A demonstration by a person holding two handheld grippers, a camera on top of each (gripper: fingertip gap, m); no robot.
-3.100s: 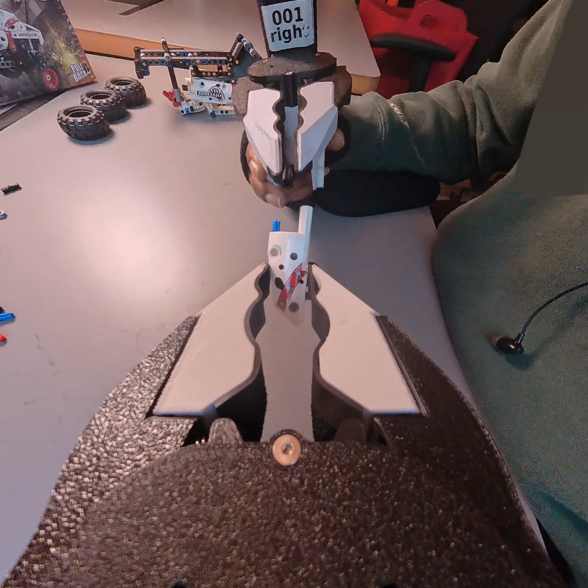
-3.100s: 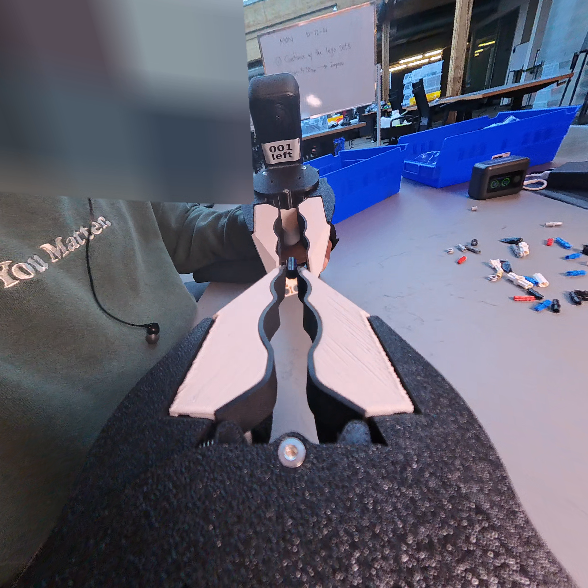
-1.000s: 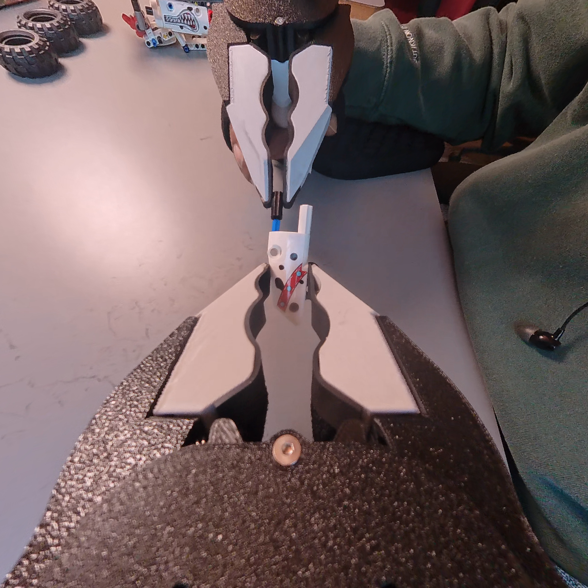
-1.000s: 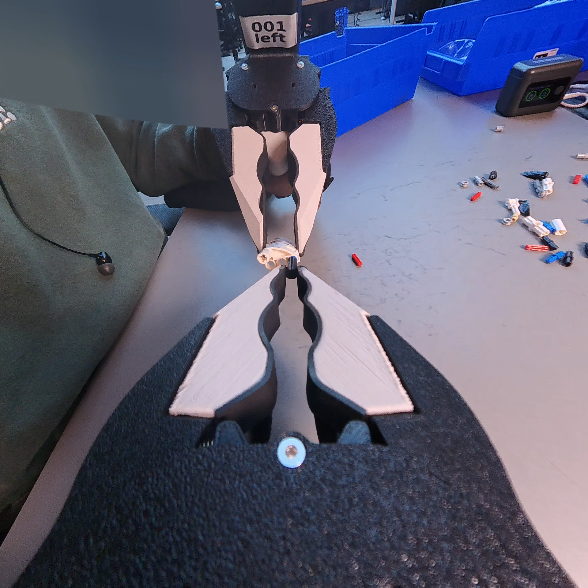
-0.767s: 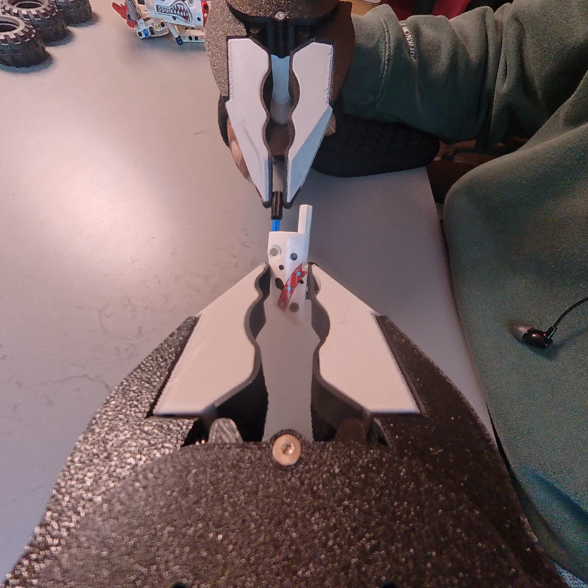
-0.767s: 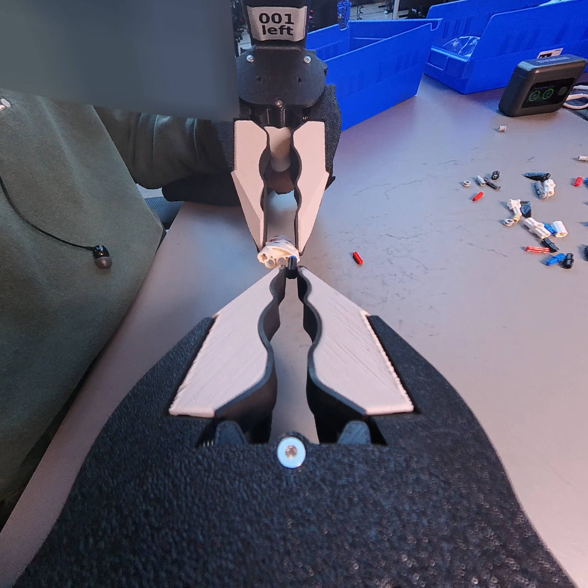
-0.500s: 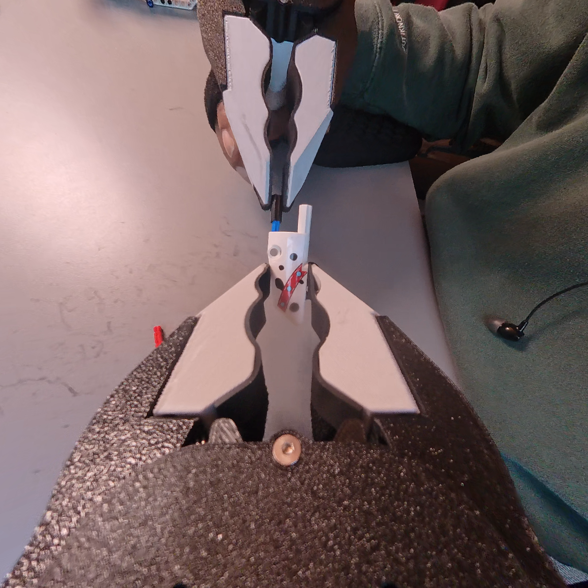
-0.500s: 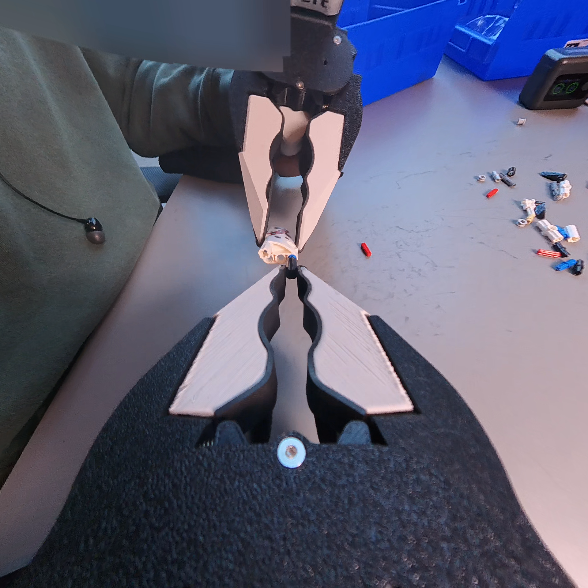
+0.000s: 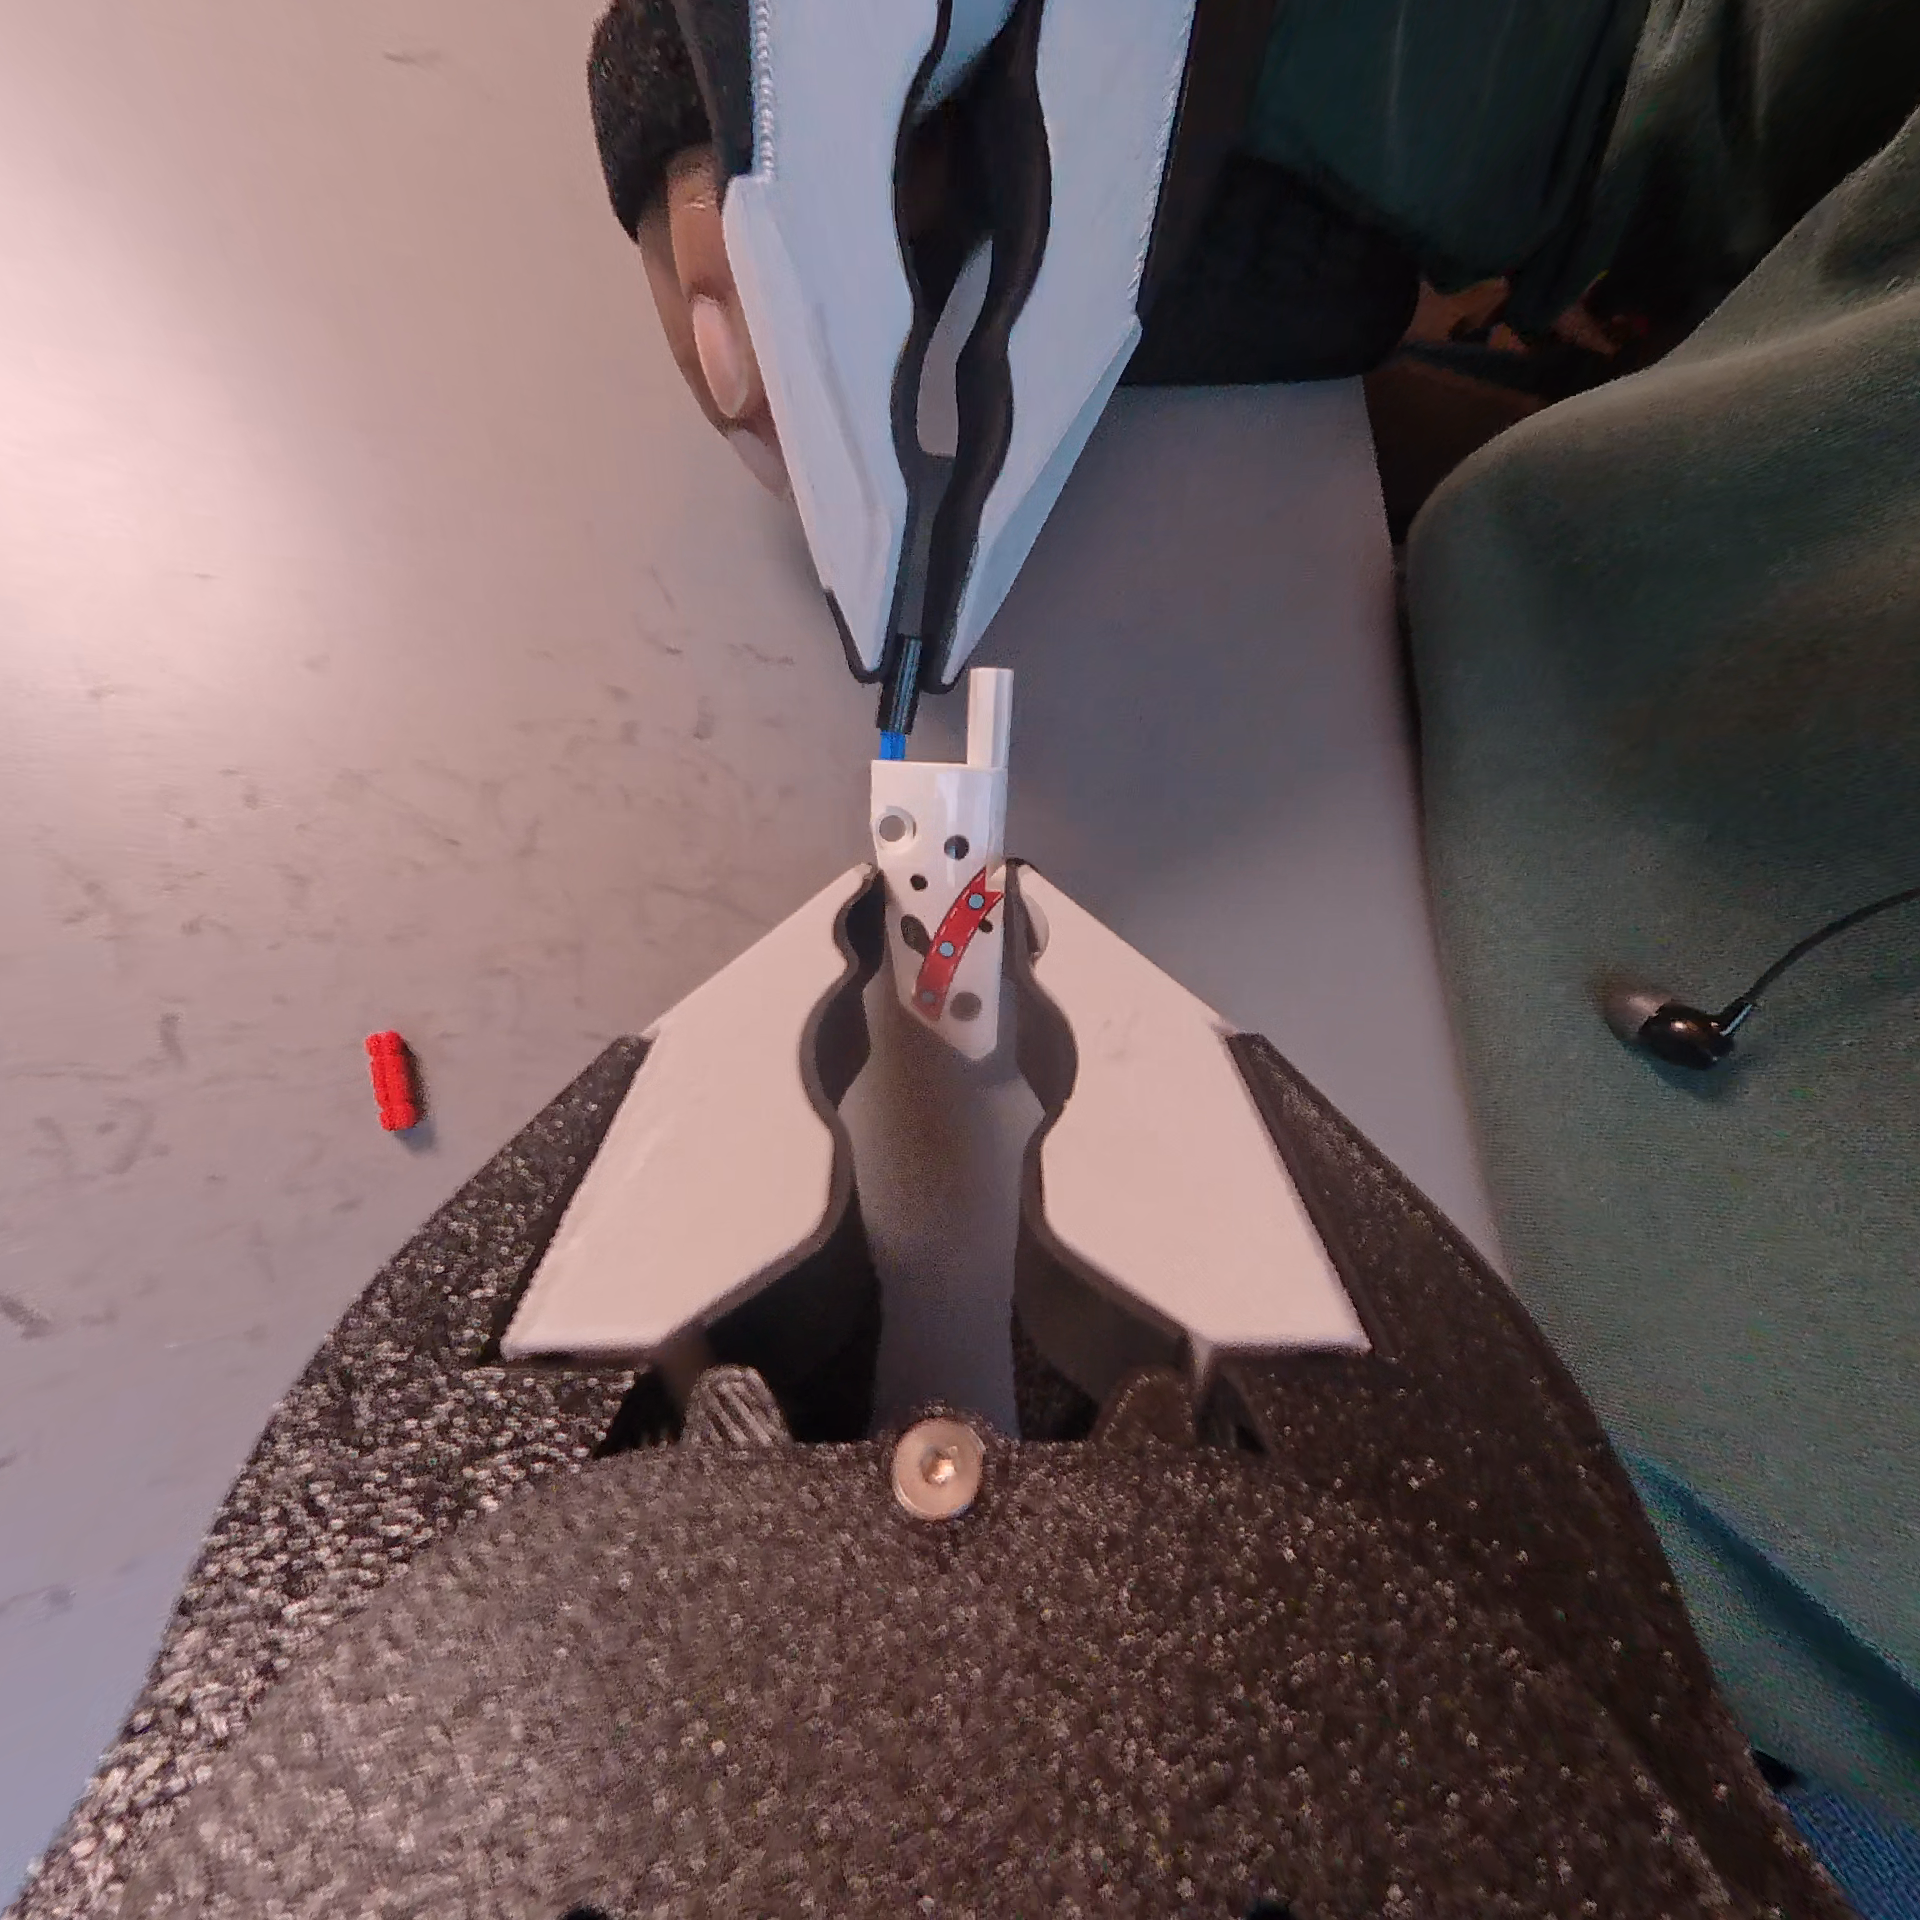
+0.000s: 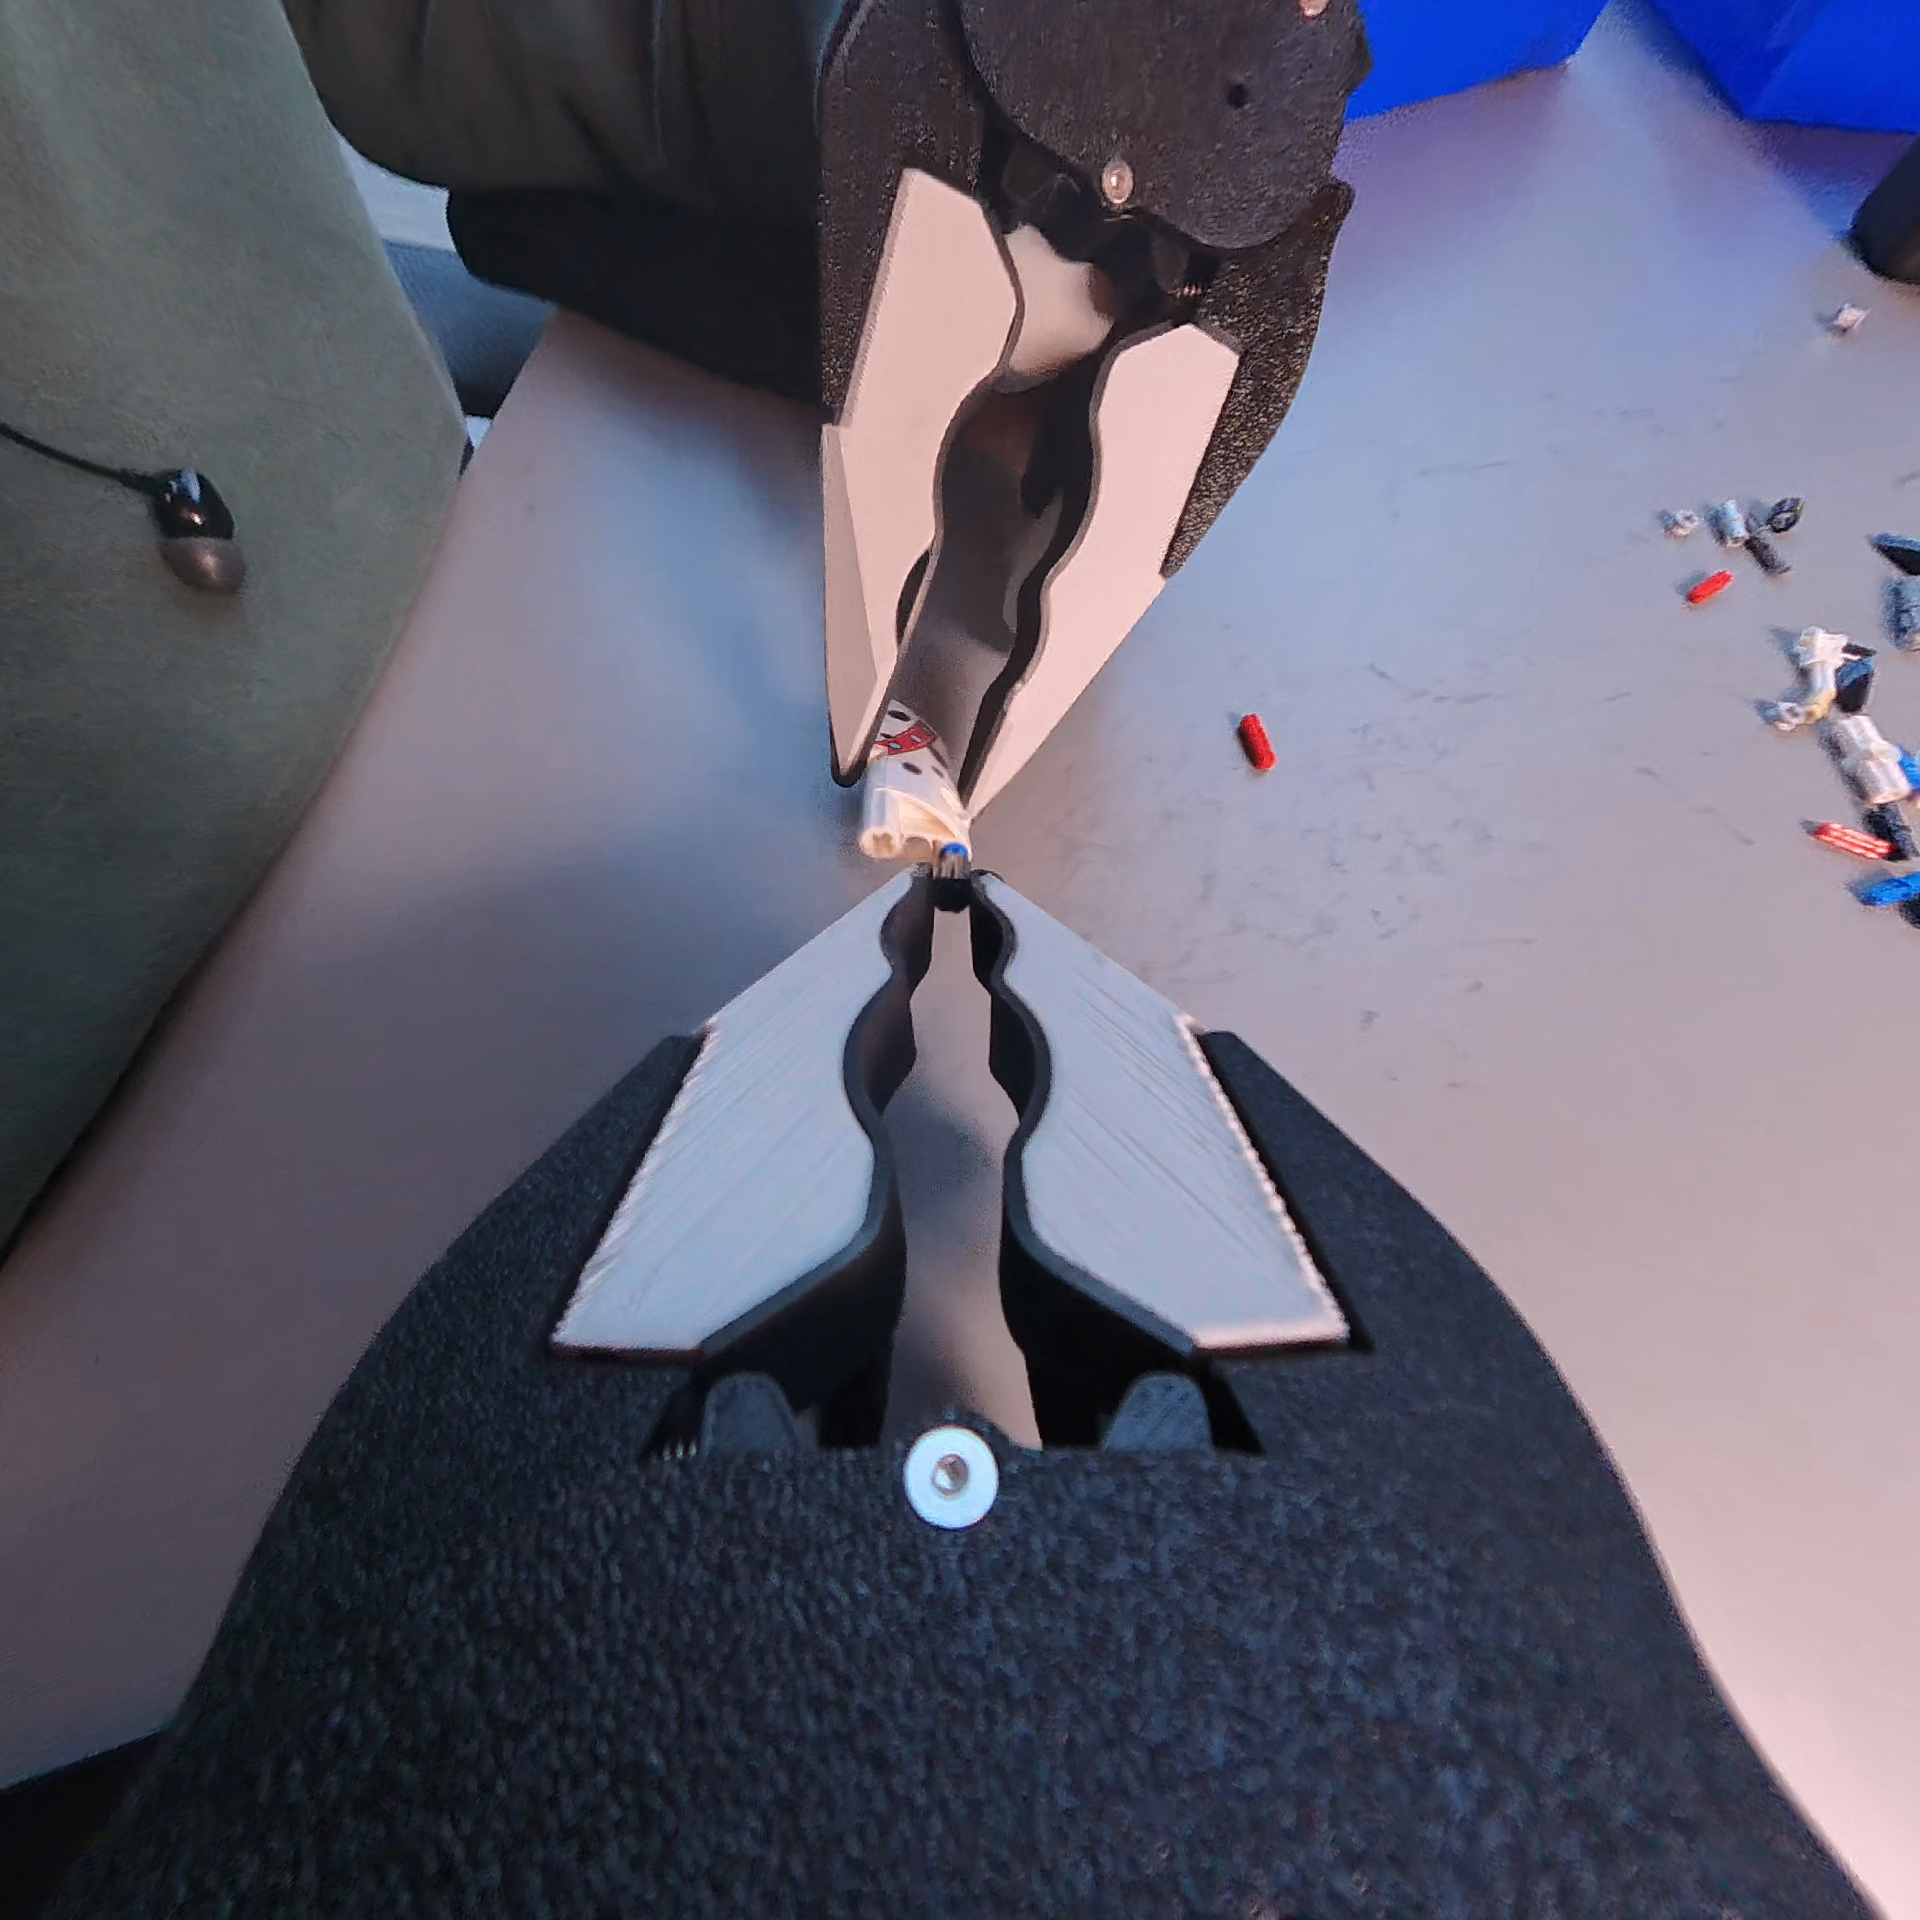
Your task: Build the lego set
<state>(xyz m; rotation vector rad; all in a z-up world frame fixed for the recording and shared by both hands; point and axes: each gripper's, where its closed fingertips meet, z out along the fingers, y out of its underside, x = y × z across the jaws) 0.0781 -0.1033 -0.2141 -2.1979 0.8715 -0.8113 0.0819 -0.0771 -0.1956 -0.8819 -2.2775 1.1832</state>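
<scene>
White panel piece (image 9: 940, 894), pinched in the left claw (image 9: 940, 883), points its top hole at the blue-tipped pin (image 9: 896, 717) gripped straight above by the right claw (image 10: 948, 883).

— What's my work surface from here?

— A pale grey table (image 9: 312, 520), scuffed with faint marks. In my left wrist view one small red piece (image 9: 394, 1081) lies alone on it, to the left.

— And the other side?

— My right wrist view shows that red piece (image 10: 1256, 740) near the middle, and a scatter of small loose pieces (image 10: 1829, 675) at the far right: white, black, blue, red. They're blurred, so I can't tell their shapes.
</scene>
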